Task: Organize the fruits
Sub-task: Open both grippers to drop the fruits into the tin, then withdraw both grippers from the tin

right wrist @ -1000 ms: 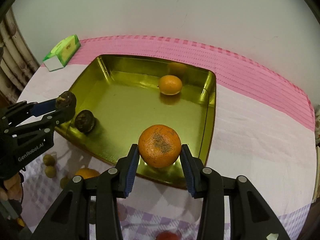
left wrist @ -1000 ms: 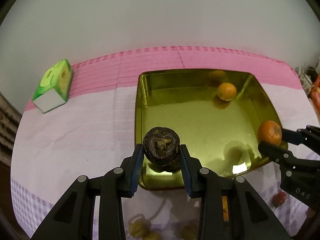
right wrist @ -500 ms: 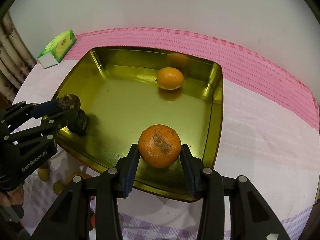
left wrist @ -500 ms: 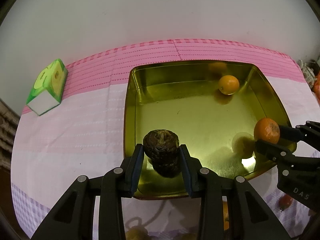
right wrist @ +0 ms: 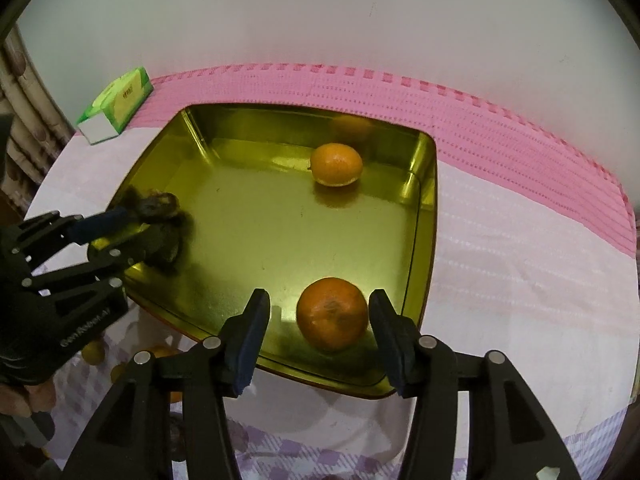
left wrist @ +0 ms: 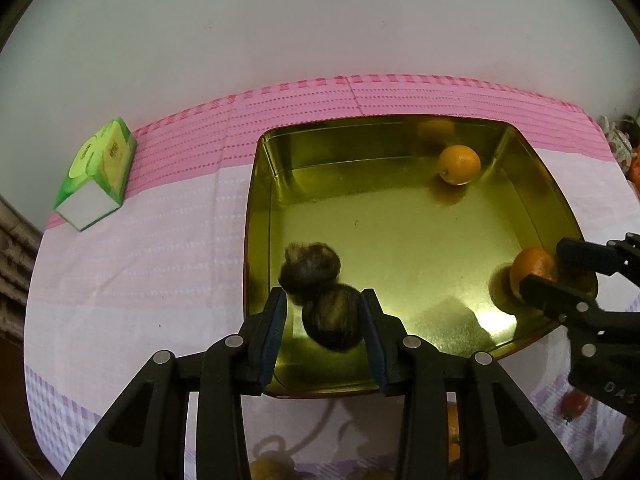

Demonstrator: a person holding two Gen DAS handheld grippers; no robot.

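Both grippers over the gold tray (right wrist: 428,200), releasing.

Right gripper (right wrist: 320,330): jaws opening, clear gaps either side of the orange (right wrist: 332,314), which sits on the tray floor by the near rim. It holds nothing.

Left gripper (left wrist: 323,322): jaws opening. A dark fruit (left wrist: 331,316) lies between the pads, blurred, apparently dropping free; I can't tell if the right pad touches it. A 2nd dark fruit (left wrist: 310,267) lies just behind it, touching, near the tray's left wall.

My plan: finish opening, then lift straight up so the pads don't nudge the fruit; round things roll on slick metal.

Looks: orange is matte with a dull patch on top; a smaller, glossier orange (right wrist: 337,164) sits at the far wall. Dark fruits are rough and brownish.
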